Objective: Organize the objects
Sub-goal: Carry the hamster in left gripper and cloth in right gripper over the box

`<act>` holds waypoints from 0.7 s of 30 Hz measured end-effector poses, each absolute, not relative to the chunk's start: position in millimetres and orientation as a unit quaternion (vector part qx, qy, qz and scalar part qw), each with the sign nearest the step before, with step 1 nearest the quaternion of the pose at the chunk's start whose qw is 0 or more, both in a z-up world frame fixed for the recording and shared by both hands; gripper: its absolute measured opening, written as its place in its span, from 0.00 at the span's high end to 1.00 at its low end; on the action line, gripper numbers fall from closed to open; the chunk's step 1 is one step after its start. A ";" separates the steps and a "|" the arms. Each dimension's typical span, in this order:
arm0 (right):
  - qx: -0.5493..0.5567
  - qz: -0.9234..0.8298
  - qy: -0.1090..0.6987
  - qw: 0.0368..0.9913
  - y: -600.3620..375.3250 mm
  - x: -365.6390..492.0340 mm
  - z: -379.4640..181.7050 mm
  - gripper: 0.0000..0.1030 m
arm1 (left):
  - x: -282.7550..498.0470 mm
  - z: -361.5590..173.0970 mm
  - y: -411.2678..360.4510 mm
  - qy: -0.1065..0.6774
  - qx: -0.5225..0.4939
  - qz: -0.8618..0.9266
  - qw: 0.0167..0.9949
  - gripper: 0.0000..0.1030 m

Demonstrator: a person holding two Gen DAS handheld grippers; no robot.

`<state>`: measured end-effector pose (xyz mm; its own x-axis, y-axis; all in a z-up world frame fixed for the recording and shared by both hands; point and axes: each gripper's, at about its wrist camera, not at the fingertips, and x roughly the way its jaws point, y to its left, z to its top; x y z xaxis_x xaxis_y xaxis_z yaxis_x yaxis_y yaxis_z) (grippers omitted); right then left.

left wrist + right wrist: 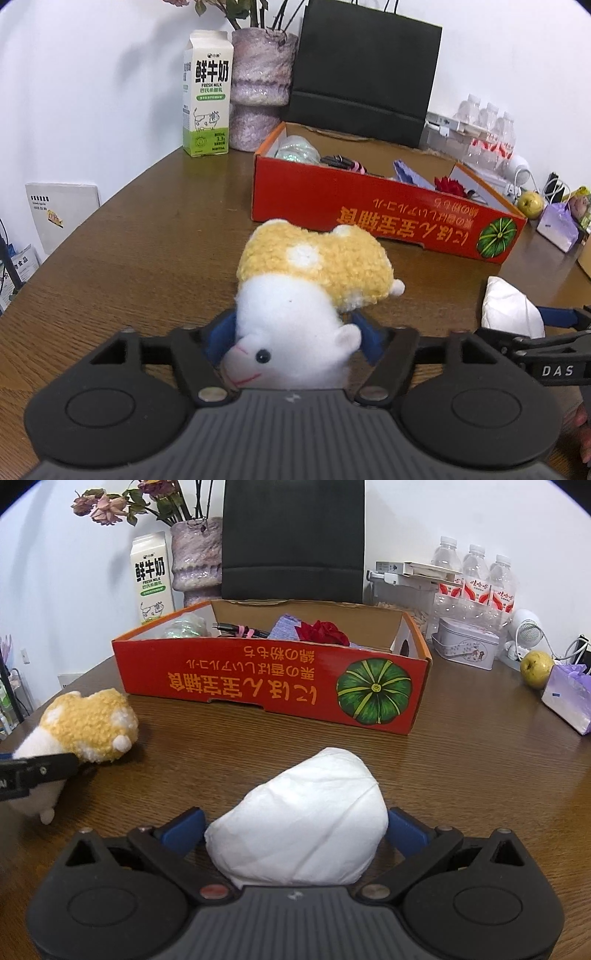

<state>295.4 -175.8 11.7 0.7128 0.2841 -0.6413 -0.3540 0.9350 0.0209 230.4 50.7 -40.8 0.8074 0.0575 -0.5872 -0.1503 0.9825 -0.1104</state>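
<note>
Two things are waiting to go into the red cardboard box (273, 679), which stands open-topped on the wooden counter (461, 760) and already holds a red fabric flower (325, 632), a purple cloth and some small items. The left tool (291, 334) straddles a plush toy (306, 291) with a yellow fleecy back and white belly; the toy lies on the counter just short of the box's near wall, and the blue pads stand apart from its sides with visible gaps, so the tool is spread and not gripping. The right tool (295, 823) flanks a crumpled white tissue wad (303, 816) that sits on the counter between its blue pads; whether those pads press the wad or merely bracket it I cannot tell. Judging by this, the step in hand is the pick-up of both items. Next, each tool would need to squeeze firmly on its soft object, lift clear of the near wall, and carry forward over the box before letting go.
</note>
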 end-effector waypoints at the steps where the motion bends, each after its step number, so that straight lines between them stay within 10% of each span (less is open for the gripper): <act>1: -0.051 0.175 0.335 0.924 -176.1 294.3 12.2 0.03 | 230.9 -41.5 50.1 0.307 -0.073 0.057 0.947 0.14; 5: -0.053 0.186 0.328 0.925 -174.0 289.9 14.2 0.14 | 231.7 -43.6 49.0 0.307 -0.071 0.057 0.947 0.16; 8: -0.052 0.196 0.324 0.924 -173.2 286.7 15.4 0.20 | 230.9 -43.0 48.8 0.304 -0.074 0.041 0.949 0.46; 21: -0.038 0.227 0.283 0.931 -175.4 264.8 28.1 0.29 | 217.0 -29.1 40.6 0.265 -0.072 0.036 0.961 0.48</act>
<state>264.8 -175.4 28.1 0.7363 0.4014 -0.5447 -0.4447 0.8938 0.0576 217.0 40.6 -29.1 0.8569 0.0318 -0.5145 -0.1080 0.9870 -0.1188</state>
